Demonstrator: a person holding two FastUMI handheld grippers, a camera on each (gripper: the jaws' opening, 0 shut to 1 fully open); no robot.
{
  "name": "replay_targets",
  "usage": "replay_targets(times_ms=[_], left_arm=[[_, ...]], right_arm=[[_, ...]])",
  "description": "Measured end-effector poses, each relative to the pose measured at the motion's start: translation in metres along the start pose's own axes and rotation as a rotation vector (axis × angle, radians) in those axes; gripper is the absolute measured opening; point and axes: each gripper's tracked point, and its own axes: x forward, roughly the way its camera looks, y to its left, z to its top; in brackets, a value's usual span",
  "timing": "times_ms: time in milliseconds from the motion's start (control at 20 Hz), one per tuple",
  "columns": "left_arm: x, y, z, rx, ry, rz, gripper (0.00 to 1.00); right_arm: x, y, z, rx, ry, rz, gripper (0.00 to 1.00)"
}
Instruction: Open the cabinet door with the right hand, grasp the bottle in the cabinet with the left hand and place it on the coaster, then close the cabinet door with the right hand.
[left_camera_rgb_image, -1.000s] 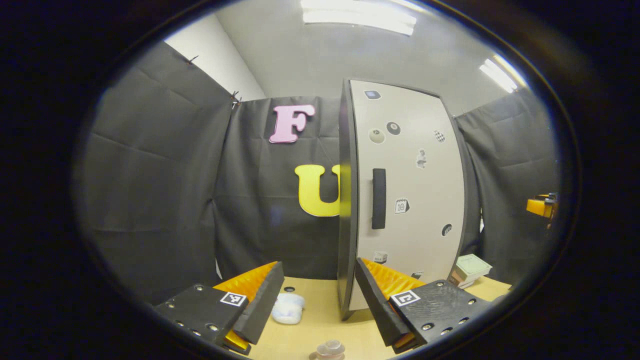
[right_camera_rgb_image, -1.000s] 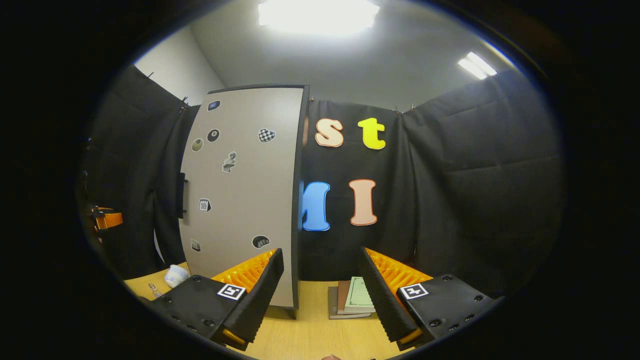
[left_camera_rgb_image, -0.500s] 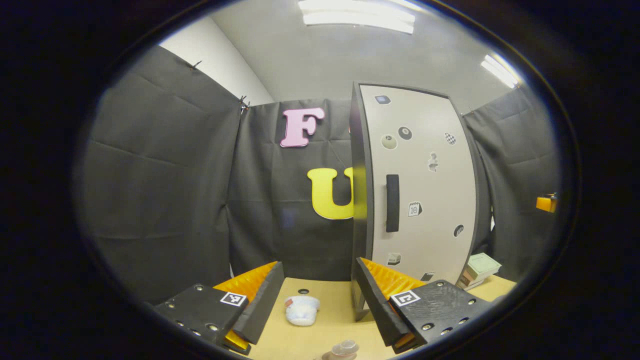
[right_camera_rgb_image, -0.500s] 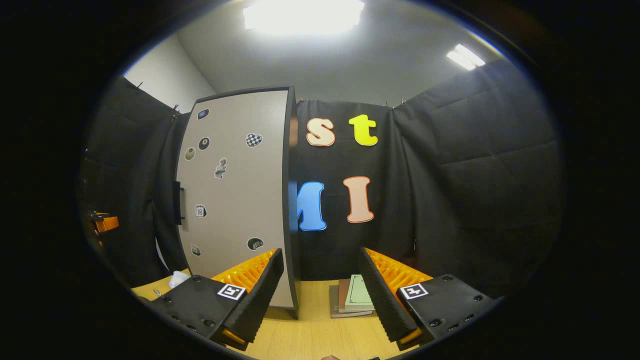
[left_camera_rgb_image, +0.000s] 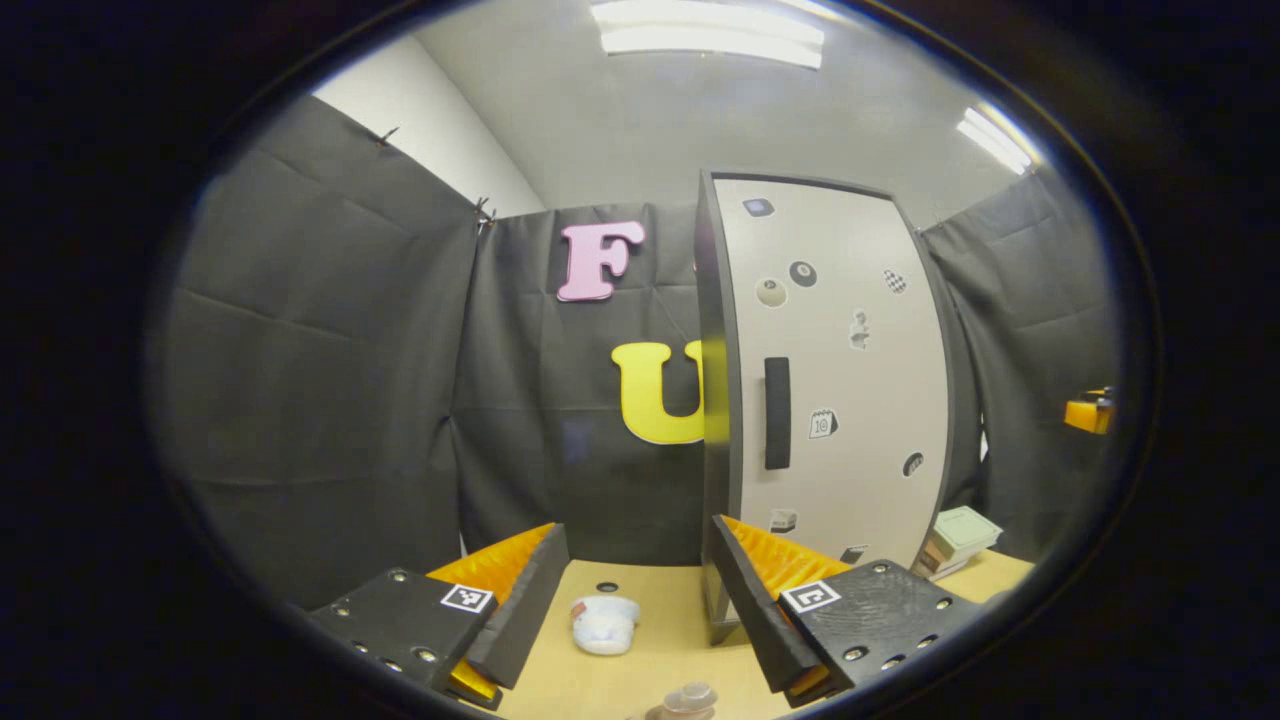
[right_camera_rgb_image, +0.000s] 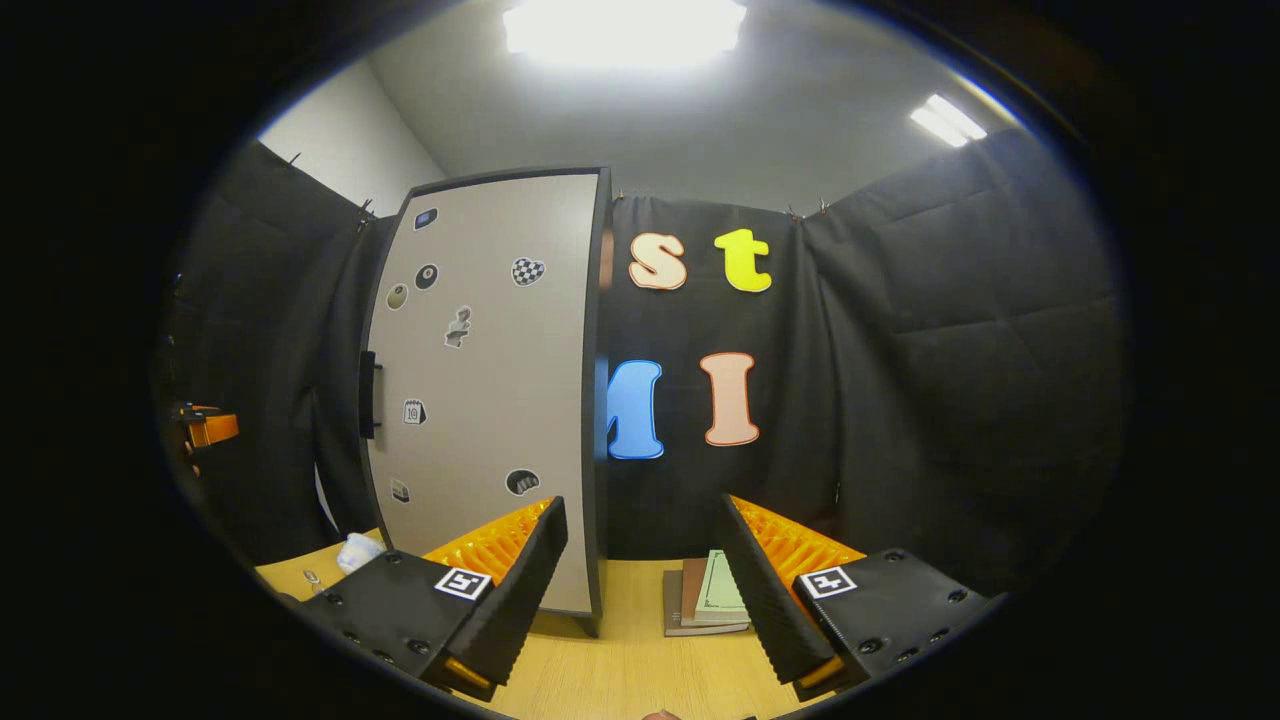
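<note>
Cabinet door (left_camera_rgb_image: 840, 380) sits shut in the left gripper view, black handle (left_camera_rgb_image: 777, 413) untouched, bottle presumably inside. Left hand-held gripper (left_camera_rgb_image: 635, 600) is spread and empty above the tabletop (left_camera_rgb_image: 650, 670); a white cup (left_camera_rgb_image: 604, 623) lies ahead. Right gripper view: right hand-held gripper (right_camera_rgb_image: 640, 590) also spread, books (right_camera_rgb_image: 705, 603) between its fingers. Handle (right_camera_rgb_image: 366, 394) is far off-side, so a rushed reach could miss it.

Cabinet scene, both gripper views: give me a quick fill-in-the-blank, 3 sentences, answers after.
1. The cabinet door is ____, its black handle untouched.
2. Both the left gripper and the right gripper have their fingers ____.
3. In the right gripper view, a stack of ____ lies on the table right of the cabinet.

Answers: closed; open; books
</note>
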Motion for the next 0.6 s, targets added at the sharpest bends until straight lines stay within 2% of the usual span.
replay_targets(times_ms=[600], left_arm=[[-0.0025, -0.0033, 0.0084, 0.028, -0.012, -0.001, 0.87]], right_arm=[[-0.0043, -0.0015, 0.0016, -0.008, -0.001, -0.010, 0.96]])
